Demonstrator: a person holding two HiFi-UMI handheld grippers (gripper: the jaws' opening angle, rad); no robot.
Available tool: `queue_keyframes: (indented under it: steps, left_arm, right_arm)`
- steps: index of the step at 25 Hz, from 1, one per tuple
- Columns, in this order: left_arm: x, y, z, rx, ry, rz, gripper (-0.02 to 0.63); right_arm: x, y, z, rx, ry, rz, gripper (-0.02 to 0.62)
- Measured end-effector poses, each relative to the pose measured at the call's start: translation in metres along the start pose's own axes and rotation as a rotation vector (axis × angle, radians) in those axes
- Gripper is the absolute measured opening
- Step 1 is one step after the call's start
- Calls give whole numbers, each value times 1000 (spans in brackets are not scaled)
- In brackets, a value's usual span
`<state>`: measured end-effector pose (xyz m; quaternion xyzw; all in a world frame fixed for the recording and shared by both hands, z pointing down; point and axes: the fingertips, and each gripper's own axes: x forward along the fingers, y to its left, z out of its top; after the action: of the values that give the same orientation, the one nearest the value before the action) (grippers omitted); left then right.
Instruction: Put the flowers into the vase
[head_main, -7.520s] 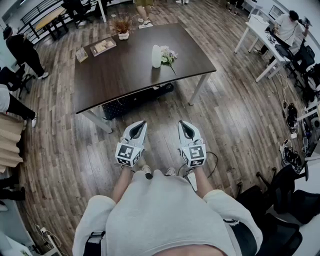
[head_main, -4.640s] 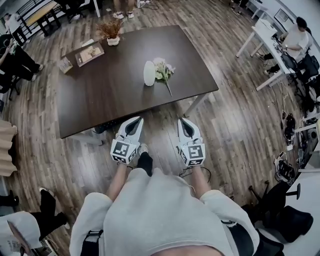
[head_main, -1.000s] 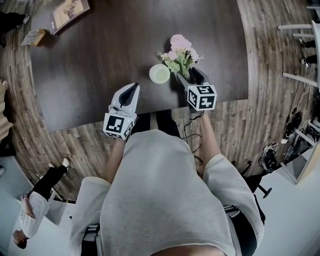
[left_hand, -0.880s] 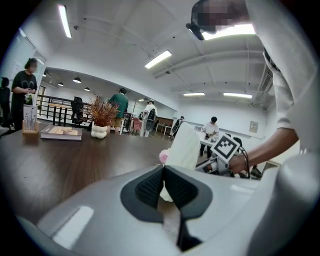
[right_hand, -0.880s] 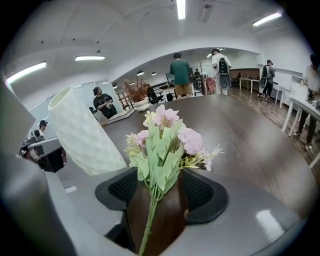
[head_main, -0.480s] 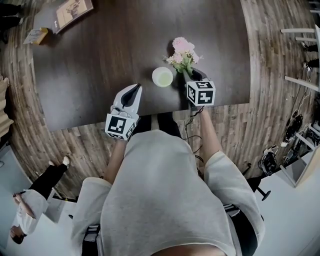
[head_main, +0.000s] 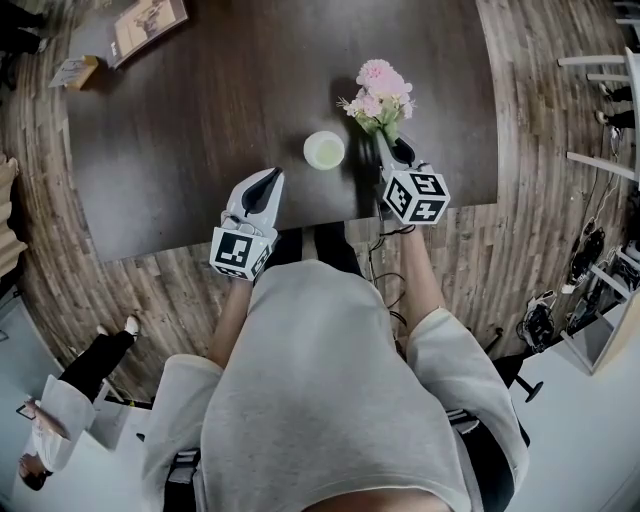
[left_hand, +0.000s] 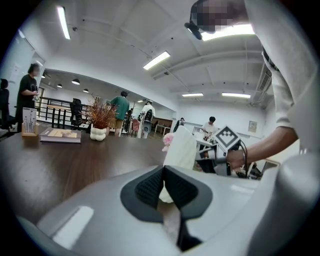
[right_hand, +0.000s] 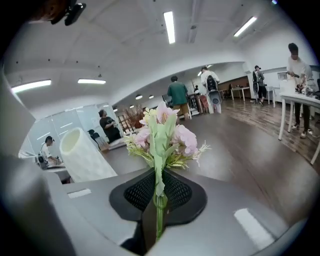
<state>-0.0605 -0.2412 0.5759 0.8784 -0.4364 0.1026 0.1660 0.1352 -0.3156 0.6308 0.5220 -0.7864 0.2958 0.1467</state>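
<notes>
A bunch of pink flowers with green stems hangs above the dark table, just right of the white vase. My right gripper has the stem between its jaws, which are still closing; in the right gripper view the pads pinch the stem, and the blooms stand up ahead with the vase to the left. My left gripper hovers at the table's near edge, left of the vase, shut with nothing in it. The vase stands just beyond the left gripper in its own view.
A book and a small box lie at the table's far left. A potted dry plant stands at the far end. The table's near edge runs under both grippers. White desk legs stand to the right, and several people are about the room.
The right gripper's jaws have come together on the flower stem and lifted the bunch off the table, up and a little right. The left gripper stayed put.
</notes>
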Motion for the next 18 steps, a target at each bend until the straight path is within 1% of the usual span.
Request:
queue_keyframes:
  steps: [3,8,11,14,18]
  left_arm:
    - [-4,-7,3,7,-12,-4,9]
    - [-13,-18,9,21,-33,-8,9]
    - [-19,-24,12,25,-46,-1,9]
    - [-28,-32,13,31,-57,7,9]
    - [-35,-38,15,33,-63,22,9]
  right_arm:
    - [-21,18,42,-15,-153,54,40]
    - [-61,64,112,-36,-382,178,41]
    - [-85,93,149,-63,-484,246,41]
    - [-110,120,179,-68,-587,320,41]
    - [-123,147,208,-91,-674,401,41]
